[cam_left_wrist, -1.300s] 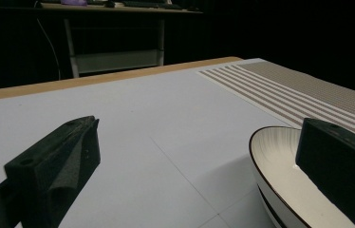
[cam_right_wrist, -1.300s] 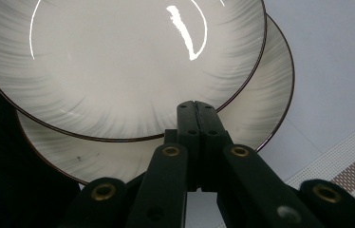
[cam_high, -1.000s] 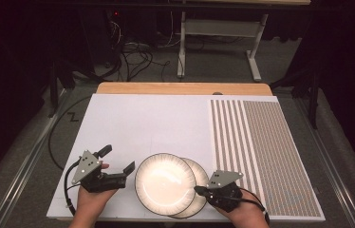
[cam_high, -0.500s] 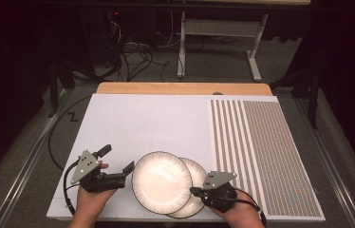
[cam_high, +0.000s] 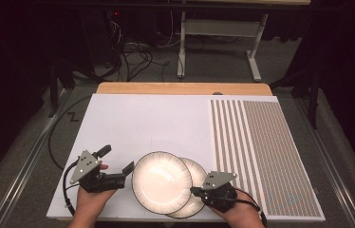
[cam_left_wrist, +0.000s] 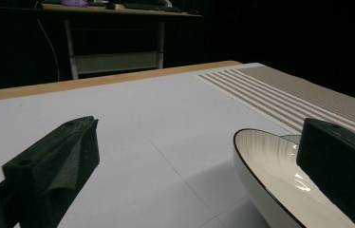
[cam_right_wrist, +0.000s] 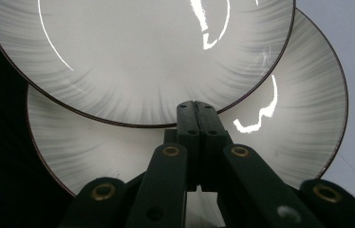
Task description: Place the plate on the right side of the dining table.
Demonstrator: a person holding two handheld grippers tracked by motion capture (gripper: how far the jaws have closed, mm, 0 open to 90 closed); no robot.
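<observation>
In the high view, your left tongs point(cam_high: 117, 166) sit at about eight o'clock on the white table point(cam_high: 156, 118), jaws spread wide and holding nothing, just beside the left rim of the upper plate point(cam_high: 161, 182). That plate lies near the table's near edge, at roughly six o'clock, overlapping the lower plate point(cam_high: 197, 172), which peeks out at its four o'clock side. Your right tongs point(cam_high: 195, 191) rest at five o'clock, their tips at the plates' right edge. A striped mat point(cam_high: 261, 152) covers the table's right part, toward three o'clock. No brand, label or writing can be read anywhere.

In the left gripper view, your two black jaws stand far apart, one at eight o'clock and one at four o'clock, with bare table between them. The dark-rimmed upper plate point(cam_left_wrist: 280, 175) lies at five o'clock, just beside the right jaw.

In the right gripper view, your jaws are pressed together, meeting right at the upper plate's point(cam_right_wrist: 137, 52) dark rim, with the lower plate point(cam_right_wrist: 289, 123) beneath. Whether they actually pinch that rim, you cannot tell from here.
</observation>
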